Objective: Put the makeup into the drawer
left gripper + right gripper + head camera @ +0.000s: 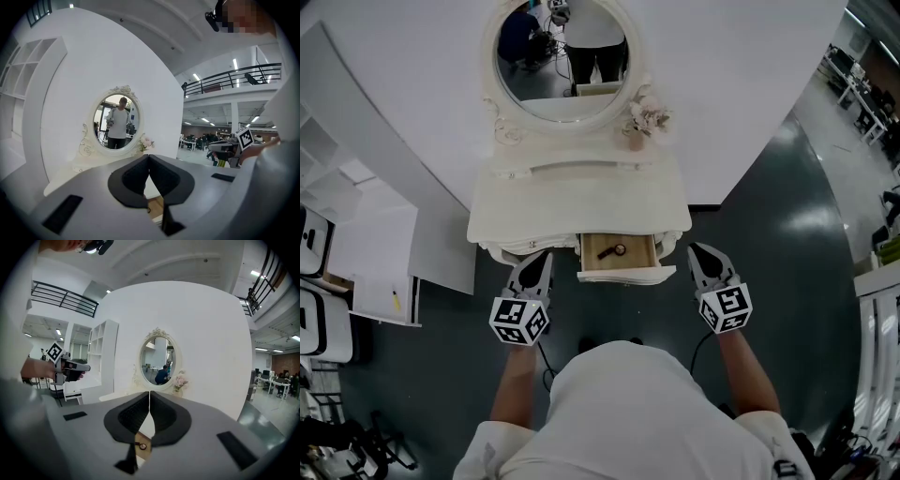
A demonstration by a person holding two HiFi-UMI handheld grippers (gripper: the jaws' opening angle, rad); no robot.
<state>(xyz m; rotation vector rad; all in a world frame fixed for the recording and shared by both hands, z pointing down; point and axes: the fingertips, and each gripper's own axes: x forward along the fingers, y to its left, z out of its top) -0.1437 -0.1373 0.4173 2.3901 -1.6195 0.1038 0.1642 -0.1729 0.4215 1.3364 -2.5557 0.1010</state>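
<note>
A small wooden drawer (621,269) stands pulled out at the front of the white dressing table (572,202). A dark makeup piece with a round end (613,250) lies inside it and shows again as the makeup piece (140,446) in the right gripper view. My left gripper (540,259) hangs just left of the drawer, its jaws shut and empty. My right gripper (703,254) is to the drawer's right, also shut with nothing held. Both are in front of the table, apart from it. From the left gripper (149,157) I see the jaw tips meeting; the right gripper (149,393) looks the same.
An oval mirror (564,56) in a white frame stands at the back of the table, with a small pink flower pot (642,122) at its right. White shelving (356,244) stands to the left. Dark floor lies all around.
</note>
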